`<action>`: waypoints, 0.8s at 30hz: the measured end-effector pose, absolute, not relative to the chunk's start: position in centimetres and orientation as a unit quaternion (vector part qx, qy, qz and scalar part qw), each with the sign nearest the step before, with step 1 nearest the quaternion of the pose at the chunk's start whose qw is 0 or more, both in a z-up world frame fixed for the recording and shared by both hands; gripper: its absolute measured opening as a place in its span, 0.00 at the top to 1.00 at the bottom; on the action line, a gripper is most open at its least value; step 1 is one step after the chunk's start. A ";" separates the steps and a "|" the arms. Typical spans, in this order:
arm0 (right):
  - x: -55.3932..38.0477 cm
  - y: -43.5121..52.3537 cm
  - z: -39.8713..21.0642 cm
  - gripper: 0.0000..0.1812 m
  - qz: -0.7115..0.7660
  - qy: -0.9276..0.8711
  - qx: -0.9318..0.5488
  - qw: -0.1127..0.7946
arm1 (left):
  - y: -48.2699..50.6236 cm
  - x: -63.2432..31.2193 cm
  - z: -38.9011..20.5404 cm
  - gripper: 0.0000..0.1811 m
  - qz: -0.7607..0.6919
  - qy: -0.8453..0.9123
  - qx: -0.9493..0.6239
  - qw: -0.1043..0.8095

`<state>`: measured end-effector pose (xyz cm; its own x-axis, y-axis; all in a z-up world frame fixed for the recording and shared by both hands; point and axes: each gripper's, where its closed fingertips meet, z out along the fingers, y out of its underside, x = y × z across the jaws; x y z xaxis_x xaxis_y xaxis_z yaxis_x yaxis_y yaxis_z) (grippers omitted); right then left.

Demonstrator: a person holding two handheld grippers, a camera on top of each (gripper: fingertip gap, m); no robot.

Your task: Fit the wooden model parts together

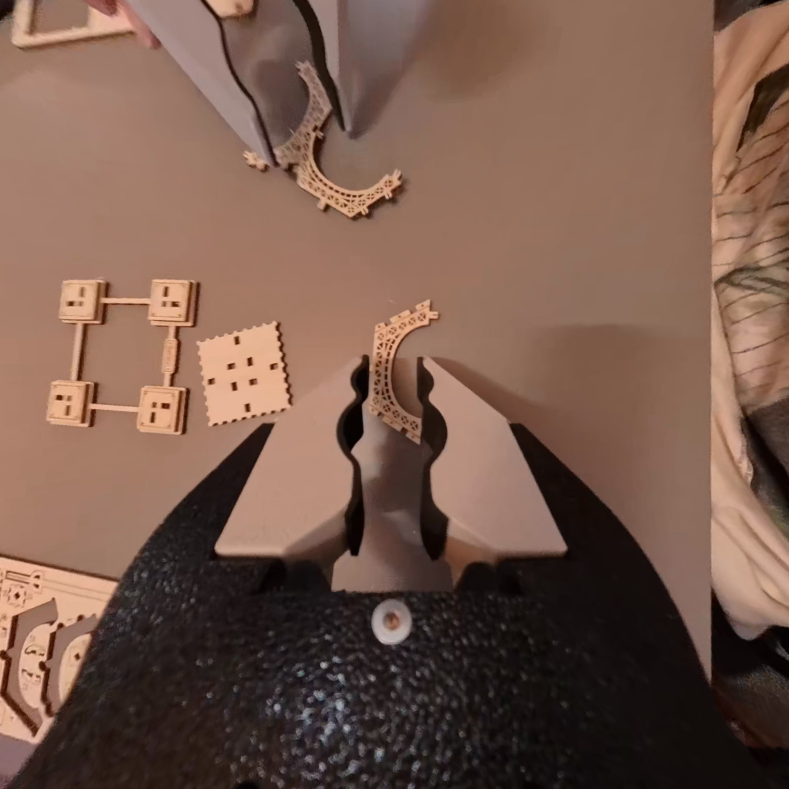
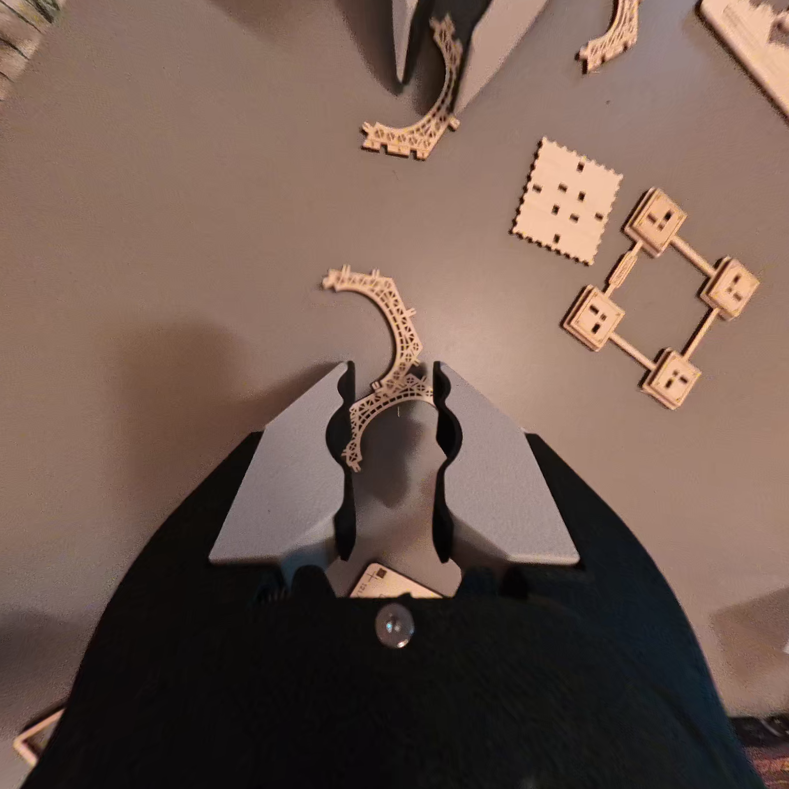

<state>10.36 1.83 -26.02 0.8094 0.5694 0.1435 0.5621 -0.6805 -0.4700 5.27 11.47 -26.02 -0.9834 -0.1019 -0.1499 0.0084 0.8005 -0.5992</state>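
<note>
My left gripper (image 1: 392, 360) is closed across a curved wooden lattice arch (image 1: 386, 363) and holds it just above the grey table (image 1: 533, 256). In the right wrist view it (image 2: 427, 100) comes in from the top, and its arch (image 2: 410, 132) reaches down to the table. My right gripper (image 2: 393, 367) is closed on two lattice arches joined end to end (image 2: 395, 324). One arch spans the gap between the pads and the other sticks out ahead. In the left wrist view this gripper (image 1: 307, 147) and its joined arches (image 1: 350, 192) are at the top.
A square slotted plate (image 1: 243, 380) (image 2: 565, 200) lies beside a base frame of several square blocks joined by bars (image 1: 124, 356) (image 2: 659, 299). Another loose arch (image 2: 610, 38) lies far off. Cut-out part sheets (image 1: 25, 619) (image 2: 747, 55) lie at the edges. Cloth (image 1: 751, 299) borders the table's right edge. The grippers' ends are close to 12 cm from one another. From the left gripper's tips to the square slotted plate (image 2: 565, 200) is close to 7 cm. Look for it in the left wrist view (image 1: 244, 373) too.
</note>
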 end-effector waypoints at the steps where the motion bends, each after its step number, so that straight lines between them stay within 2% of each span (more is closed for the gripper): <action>1: 10.1 2.0 -25.5 0.81 0.011 -0.313 -0.911 0.267 | 11.4 5.5 -25.6 0.90 -0.323 0.941 -0.028 0.094; 4: 9.7 2.9 -24.4 0.81 0.025 -0.314 -0.900 0.301 | 11.8 5.7 -25.1 0.89 -0.328 0.939 -0.039 0.095; 10: 10.1 3.3 -26.5 0.85 0.027 -0.328 -0.915 0.235 | 12.4 5.9 -26.0 0.88 -0.295 0.951 -0.039 0.083; 12: 9.7 3.8 -26.4 0.86 0.036 -0.328 -0.912 0.244 | 12.4 5.8 -26.1 0.88 -0.291 0.953 -0.037 0.077; 15: 9.1 3.6 -26.6 0.95 0.056 -0.322 -0.913 0.244 | 12.1 5.7 -26.3 0.87 -0.293 0.953 -0.038 0.065; 21: 9.1 3.8 -26.6 0.96 0.014 -0.309 -0.914 0.264 | 11.8 5.7 -26.8 0.87 -0.298 0.952 -0.069 0.031; 24: 9.2 4.3 -26.2 0.96 -0.027 -0.291 -0.908 0.301 | 11.5 5.6 -26.8 0.94 -0.300 0.951 -0.072 0.018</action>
<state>9.18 4.35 -26.20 0.8291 0.5120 0.2244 0.5447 -0.6496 -0.5303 5.56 11.49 -26.83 -0.9889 -0.1480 0.0084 -0.1260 0.8095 -0.5735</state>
